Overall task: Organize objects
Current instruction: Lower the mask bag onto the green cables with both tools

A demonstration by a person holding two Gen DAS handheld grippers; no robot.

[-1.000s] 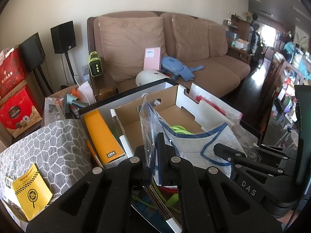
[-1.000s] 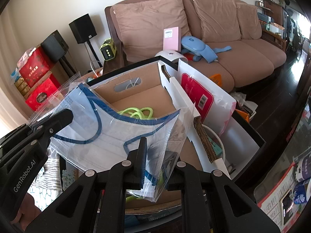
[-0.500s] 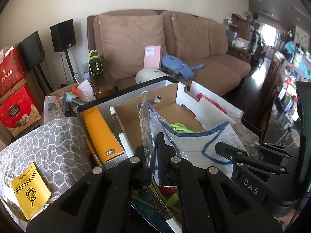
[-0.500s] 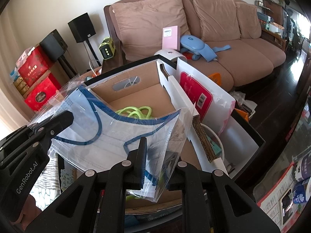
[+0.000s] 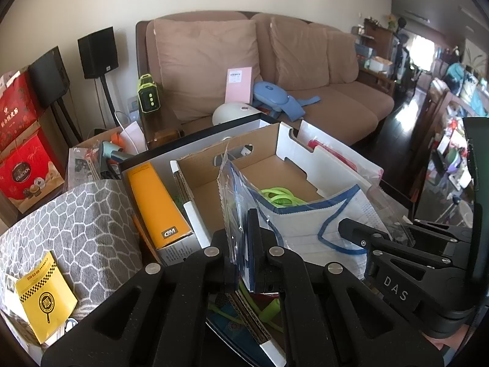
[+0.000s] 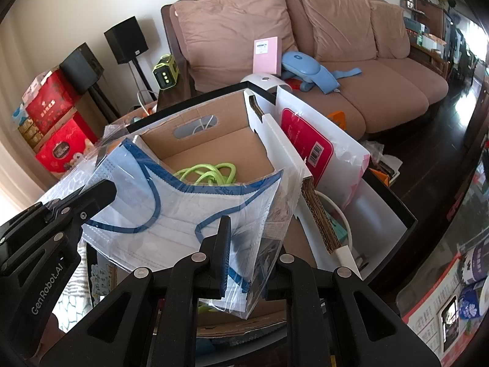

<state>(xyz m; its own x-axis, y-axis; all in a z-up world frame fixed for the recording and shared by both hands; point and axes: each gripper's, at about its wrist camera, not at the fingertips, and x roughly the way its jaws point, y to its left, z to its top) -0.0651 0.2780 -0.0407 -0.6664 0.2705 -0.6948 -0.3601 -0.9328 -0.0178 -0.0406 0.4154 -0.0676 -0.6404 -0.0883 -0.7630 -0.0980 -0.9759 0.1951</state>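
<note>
Holding the clear bag of masks [image 6: 183,214] over the cardboard box [image 6: 195,140], green cord [image 6: 211,174] already inside. L tongs [image 5: 244,244] pinch one bag edge tight; R tongs [image 6: 244,250] grip the other, jaws slightly apart. Best, I reckon: lower it level w/ both, clear the box rim, then let go together.
</note>
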